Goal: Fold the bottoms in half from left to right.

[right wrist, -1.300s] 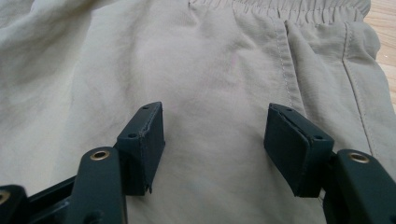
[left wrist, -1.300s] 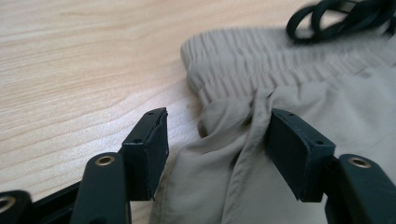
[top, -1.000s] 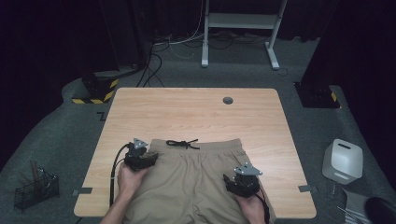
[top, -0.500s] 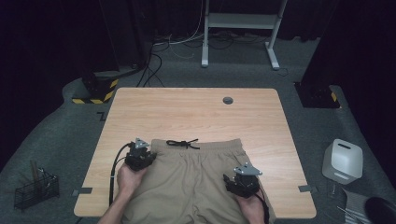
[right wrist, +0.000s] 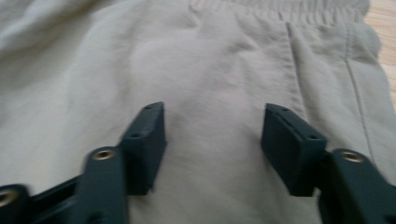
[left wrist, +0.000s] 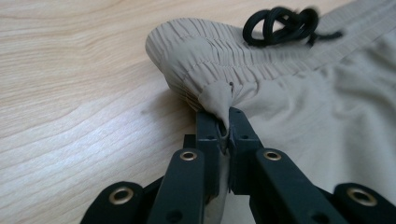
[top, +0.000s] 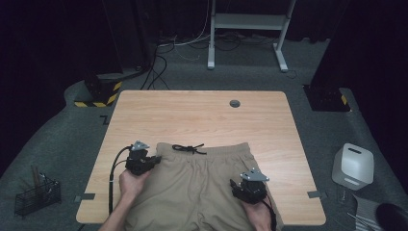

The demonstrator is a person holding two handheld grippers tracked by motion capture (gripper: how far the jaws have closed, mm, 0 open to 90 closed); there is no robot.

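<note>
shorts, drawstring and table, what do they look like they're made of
Shorts: thin woven cloth, probably cotton or a blend, matte khaki; it gathers at the elastic waistband.
Drawstring: black braided cord, slight sheen.
Table: light wood-grain top, smooth; possibly laminate.

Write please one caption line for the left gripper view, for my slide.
Left tool shut on a pinched fold at the waistband corner of beige shorts on a wooden table, black drawstring beyond.

High view looks down the table (top: 202,120); both close claw-mounted views share the shorts (top: 202,192).
</note>
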